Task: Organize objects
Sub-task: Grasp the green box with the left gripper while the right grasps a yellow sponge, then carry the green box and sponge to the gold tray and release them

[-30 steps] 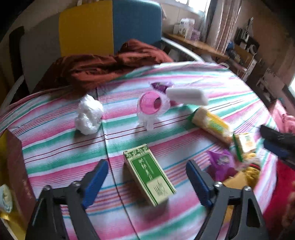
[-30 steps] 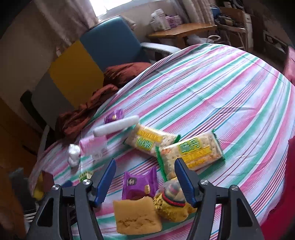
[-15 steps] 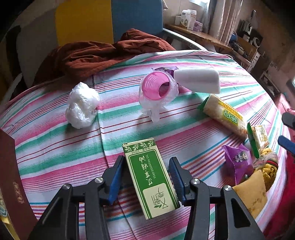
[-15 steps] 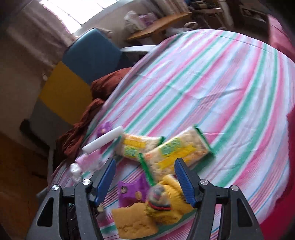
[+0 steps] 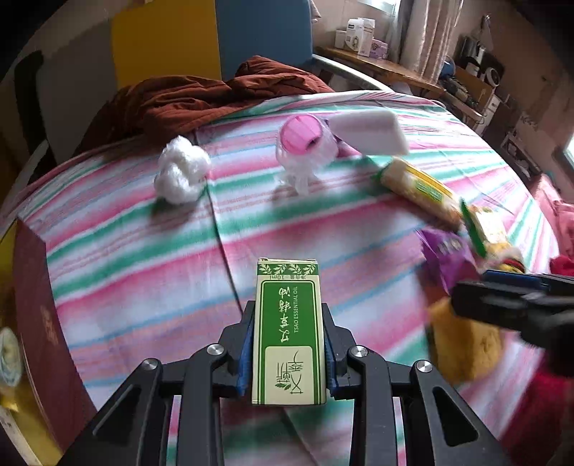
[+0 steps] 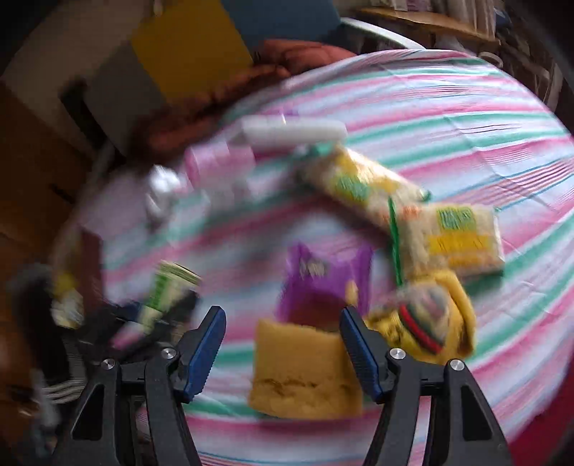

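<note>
A striped cloth (image 5: 323, 222) in pink, green and white covers the bench. Beyond its far edge a rust-brown blanket (image 5: 201, 100) lies bunched against a chair (image 5: 215, 39) with yellow and blue panels. Further back, white boxes (image 5: 358, 32) stand on a wooden shelf (image 5: 387, 68) beside curtains (image 5: 427, 32).

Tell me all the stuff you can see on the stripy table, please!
Green box: one, green and cream, clamped in the left gripper
White wad: one, far left
Pink roll: one, in clear wrap, far middle
White block: one, beside the roll
Cracker packs: two, yellow-green, right
Purple packet: one, near right
Yellow sponge: one, between the open right gripper's fingers
Knitted toy: one, yellow
Left gripper: shut
Right gripper: open
</note>
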`<state>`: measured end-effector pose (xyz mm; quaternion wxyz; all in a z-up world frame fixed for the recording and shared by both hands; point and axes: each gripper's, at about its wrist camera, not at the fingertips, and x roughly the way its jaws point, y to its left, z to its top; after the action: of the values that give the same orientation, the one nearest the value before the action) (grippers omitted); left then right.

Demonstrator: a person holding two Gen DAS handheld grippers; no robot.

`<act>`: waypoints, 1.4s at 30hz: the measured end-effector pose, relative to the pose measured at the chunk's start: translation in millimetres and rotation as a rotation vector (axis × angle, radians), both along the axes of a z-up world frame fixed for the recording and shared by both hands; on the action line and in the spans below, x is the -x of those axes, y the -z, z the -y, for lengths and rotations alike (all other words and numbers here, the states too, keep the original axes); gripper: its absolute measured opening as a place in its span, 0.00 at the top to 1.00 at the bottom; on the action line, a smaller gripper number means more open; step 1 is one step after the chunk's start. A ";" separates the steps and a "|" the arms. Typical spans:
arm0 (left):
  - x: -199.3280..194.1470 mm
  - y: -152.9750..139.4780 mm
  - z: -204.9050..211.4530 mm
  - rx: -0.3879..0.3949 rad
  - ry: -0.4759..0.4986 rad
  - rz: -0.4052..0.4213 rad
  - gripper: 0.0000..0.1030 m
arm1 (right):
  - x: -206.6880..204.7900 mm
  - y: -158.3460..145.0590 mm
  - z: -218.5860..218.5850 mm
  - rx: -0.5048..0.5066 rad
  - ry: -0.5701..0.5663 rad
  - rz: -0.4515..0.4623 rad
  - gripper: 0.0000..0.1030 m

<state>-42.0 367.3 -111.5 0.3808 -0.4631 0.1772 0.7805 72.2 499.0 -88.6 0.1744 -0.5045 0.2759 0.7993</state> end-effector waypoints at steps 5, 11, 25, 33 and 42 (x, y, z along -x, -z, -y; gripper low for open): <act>-26.3 -1.1 22.3 -0.011 0.037 -0.002 0.70 | -10.4 -0.7 17.0 -0.035 -0.008 0.044 0.30; -44.2 -1.8 48.3 -0.029 0.069 -0.002 0.70 | -23.2 1.0 26.2 -0.053 0.009 0.112 0.29; -56.7 -19.6 88.4 -0.169 0.095 0.051 0.70 | -19.0 -1.3 41.8 -0.141 -0.025 0.103 0.42; -51.0 -62.1 132.7 -0.270 0.030 0.019 0.70 | -8.4 -35.7 74.0 -0.106 -0.104 -0.065 0.42; -18.8 -90.8 217.9 -0.322 -0.193 -0.043 0.70 | 39.3 -62.2 148.3 -0.070 -0.299 -0.196 0.42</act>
<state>-23.2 149.5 -20.6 0.3696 -0.3941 0.0132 0.8414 32.9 350.8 -26.4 0.0437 -0.4532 0.1854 0.8708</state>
